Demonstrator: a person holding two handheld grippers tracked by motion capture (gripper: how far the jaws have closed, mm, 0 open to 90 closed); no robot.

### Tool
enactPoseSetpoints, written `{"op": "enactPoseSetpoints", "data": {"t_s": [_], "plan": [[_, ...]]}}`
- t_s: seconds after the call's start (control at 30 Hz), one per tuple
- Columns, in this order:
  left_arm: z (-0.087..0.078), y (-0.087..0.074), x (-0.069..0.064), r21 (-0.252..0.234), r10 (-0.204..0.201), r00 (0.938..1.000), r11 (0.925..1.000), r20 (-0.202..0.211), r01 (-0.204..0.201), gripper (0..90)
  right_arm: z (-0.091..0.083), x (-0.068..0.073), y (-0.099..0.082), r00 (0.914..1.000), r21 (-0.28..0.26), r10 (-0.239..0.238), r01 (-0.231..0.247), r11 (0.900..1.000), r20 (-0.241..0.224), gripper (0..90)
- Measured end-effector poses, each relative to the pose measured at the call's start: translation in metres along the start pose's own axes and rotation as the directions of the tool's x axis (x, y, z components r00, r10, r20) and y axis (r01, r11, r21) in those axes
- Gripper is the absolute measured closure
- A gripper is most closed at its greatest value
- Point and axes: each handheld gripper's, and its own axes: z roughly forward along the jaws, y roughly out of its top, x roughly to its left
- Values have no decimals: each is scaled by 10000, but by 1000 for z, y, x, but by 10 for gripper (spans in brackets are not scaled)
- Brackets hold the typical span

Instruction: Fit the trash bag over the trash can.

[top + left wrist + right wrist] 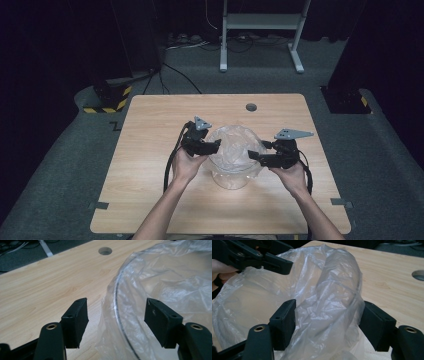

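Observation:
A clear round container (231,176) lined with a thin clear plastic bag (235,145) stands in the middle of the wooden table (150,150). My left gripper (214,146) is at its left rim. In the left gripper view that gripper (116,320) is open, its jaws straddling the rim (117,300) and the bag's edge (175,277) without pressing. My right gripper (254,156) is at the right rim. It (328,322) stands open, with a bunched fold of the bag (324,290) loose between the jaws.
A round cable hole (251,107) lies in the table behind the container. Grey floor surrounds the table, with a white metal frame (260,22) at the back and black-and-yellow taped bases (107,102) at the left and right. Bare wood lies to both sides.

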Motion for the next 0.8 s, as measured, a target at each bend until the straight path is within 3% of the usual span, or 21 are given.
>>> {"op": "enactPoseSetpoints", "data": {"t_s": [0.1,0.3,0.47,0.67,0.73,0.8], "plan": [[-1,-2,3,-114,-98,9999,9999,106,100,352,1,3,1,9996,14,-250,250,9997,120,322],[-24,-6,3,-956,-170,9967,9951,796,246,325,-15,0,7,9998,-786,-82,98,9969,205,330],[-43,-15,2,-1099,-74,9959,9938,906,174,332,-34,-5,14,9998,-1486,-89,118,9888,200,507],[-53,-33,1,-1120,-112,9929,9934,1187,246,353,-30,-6,8,9999,-1115,-118,131,9937,124,519],[-55,-37,2,-1257,-208,9917,9914,1268,369,360,-24,-6,1,9999,-729,-109,116,9973,112,437],[-56,-39,2,-1353,-186,9919,9902,1253,356,362,-19,-7,-5,9998,-580,45,-57,9983,-197,376]]}}
